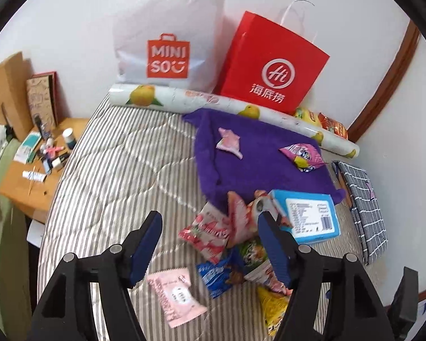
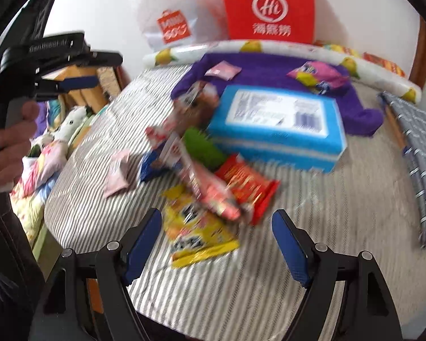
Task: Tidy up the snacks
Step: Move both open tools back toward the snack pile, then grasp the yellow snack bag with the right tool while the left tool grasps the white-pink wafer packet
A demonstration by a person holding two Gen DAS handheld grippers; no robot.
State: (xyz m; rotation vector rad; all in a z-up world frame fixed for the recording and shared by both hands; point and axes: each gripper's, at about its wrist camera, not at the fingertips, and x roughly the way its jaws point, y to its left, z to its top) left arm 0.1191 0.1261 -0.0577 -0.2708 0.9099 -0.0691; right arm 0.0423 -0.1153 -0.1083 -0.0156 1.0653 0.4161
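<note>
**Snack packets heaped on a striped bed, both grippers empty**

A loose pile of snack packets point(image 1: 233, 244) lay on the striped bed point(image 1: 113, 170), beside a blue box point(image 1: 306, 216). The packets looked light, crinkly and slippery, best pinched at a flat sealed edge. A yellow packet point(image 2: 196, 227) lay nearest, its long axis running toward the right gripper point(image 2: 215, 241). The left gripper point(image 1: 210, 244) hovered above the pile. Both jaws stood apart, holding nothing.
</note>
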